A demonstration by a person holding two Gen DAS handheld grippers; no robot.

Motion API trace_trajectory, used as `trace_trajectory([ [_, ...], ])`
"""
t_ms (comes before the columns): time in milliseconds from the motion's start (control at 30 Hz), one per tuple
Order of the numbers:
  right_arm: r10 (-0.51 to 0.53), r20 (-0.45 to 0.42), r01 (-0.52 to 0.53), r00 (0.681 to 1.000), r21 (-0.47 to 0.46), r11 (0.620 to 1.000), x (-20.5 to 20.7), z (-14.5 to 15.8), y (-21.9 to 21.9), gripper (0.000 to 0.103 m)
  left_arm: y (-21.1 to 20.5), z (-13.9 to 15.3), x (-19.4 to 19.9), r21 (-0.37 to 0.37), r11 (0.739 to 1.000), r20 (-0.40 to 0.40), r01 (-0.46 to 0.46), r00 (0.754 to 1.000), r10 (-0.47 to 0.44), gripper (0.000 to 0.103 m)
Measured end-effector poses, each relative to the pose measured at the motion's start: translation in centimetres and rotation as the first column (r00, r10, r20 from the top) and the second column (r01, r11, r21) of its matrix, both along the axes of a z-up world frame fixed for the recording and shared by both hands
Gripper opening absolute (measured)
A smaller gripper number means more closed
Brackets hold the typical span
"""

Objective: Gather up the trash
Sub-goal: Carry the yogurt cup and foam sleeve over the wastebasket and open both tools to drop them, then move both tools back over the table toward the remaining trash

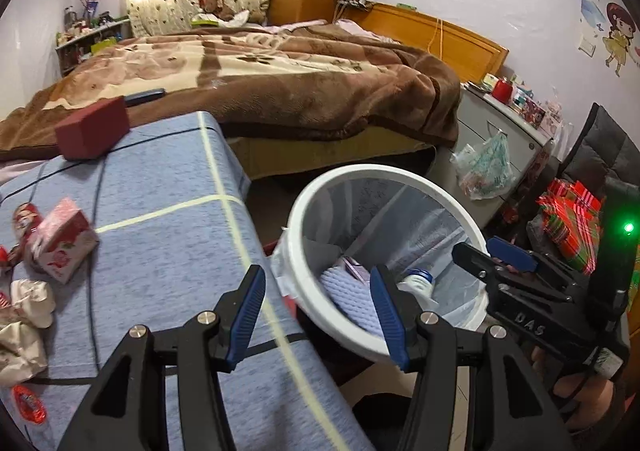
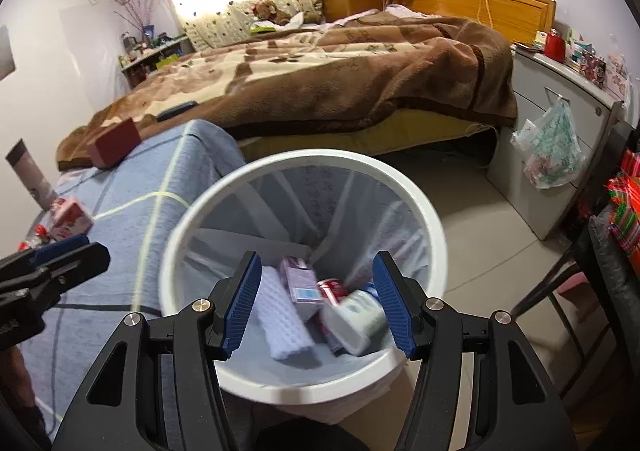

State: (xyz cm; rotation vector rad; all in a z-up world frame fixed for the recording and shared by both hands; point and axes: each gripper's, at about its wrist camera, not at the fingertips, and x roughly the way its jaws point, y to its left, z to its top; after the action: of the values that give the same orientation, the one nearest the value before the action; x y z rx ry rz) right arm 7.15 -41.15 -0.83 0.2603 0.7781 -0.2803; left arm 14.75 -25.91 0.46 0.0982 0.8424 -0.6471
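A white bin (image 1: 380, 171) with a clear liner stands on the floor beside the blue-clothed table (image 1: 160, 251). My right gripper (image 2: 319, 305) is open above the bin (image 2: 304, 157), with nothing between its pads. Inside lie a white waffle cloth (image 2: 284, 327), a purple carton (image 2: 300, 283), a red can (image 2: 334, 287) and a white container (image 2: 360, 319). My left gripper (image 1: 319, 317) is open and empty over the table's corner next to the bin rim. On the table's left lie a pink carton (image 1: 64, 245), a red can (image 1: 26, 219), crumpled paper (image 1: 24, 323) and a red wrapper (image 1: 28, 403).
A dark red box (image 1: 94, 129) sits at the table's far edge against the bed (image 1: 280, 83). A grey cabinet with a hanging plastic bag (image 2: 552, 151) stands right of the bin. A dark chair (image 2: 612, 271) with red plaid cloth is at far right. A tall cup (image 2: 30, 175) stands at the left.
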Motion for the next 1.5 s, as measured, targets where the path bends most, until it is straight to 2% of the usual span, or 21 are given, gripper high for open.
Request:
trace_trajectory([
  [233, 0.043, 0.041, -0.041, 0.998, -0.029, 0.999, -0.2, 1.2, 2.6, 0.06, 3.5, 0.9, -0.7, -0.01, 0.998, 0.037, -0.065, 0.997, 0.065, 0.057],
  [467, 0.098, 0.074, -0.098, 0.992, 0.002, 0.995, 0.2, 1.5, 5.5, 0.06, 7.6, 1.1, -1.1, -0.017, 0.991, 0.056, -0.129, 0.99, 0.13, 0.058],
  [700, 0.173, 0.086, -0.175, 0.981, 0.009, 0.985, 1.0, 1.5, 9.0, 0.06, 13.3, 1.0, -1.3, -0.022, 0.972, 0.071, -0.233, 0.97, 0.234, 0.059],
  [800, 0.203, 0.087, -0.205, 0.975, 0.014, 0.979, 1.4, 1.4, 10.4, 0.06, 15.3, 0.9, -1.4, -0.012, 0.96, 0.092, -0.279, 0.956, 0.279, 0.059],
  [933, 0.255, 0.082, -0.257, 0.963, 0.009, 0.966, 1.9, 1.3, 12.5, 0.06, 18.7, 0.8, -1.3, -0.033, 0.941, 0.079, -0.338, 0.937, 0.34, 0.059],
  [1033, 0.298, 0.073, -0.298, 0.952, 0.0, 0.954, 2.3, 1.2, 14.1, 0.06, 20.7, 0.7, -1.4, -0.013, 0.923, 0.113, -0.386, 0.916, 0.385, 0.06],
  [1133, 0.319, 0.07, -0.32, 0.945, 0.001, 0.948, 2.7, 1.1, 15.2, 0.059, 23.0, 0.4, -1.2, -0.027, 0.91, 0.092, -0.414, 0.905, 0.415, 0.06],
  [1500, 0.378, 0.034, -0.379, 0.925, 0.035, 0.925, 5.0, 0.9, 19.3, 0.06, 30.9, -0.4, -0.4, -0.011, 0.835, 0.086, -0.551, 0.831, 0.55, 0.061],
])
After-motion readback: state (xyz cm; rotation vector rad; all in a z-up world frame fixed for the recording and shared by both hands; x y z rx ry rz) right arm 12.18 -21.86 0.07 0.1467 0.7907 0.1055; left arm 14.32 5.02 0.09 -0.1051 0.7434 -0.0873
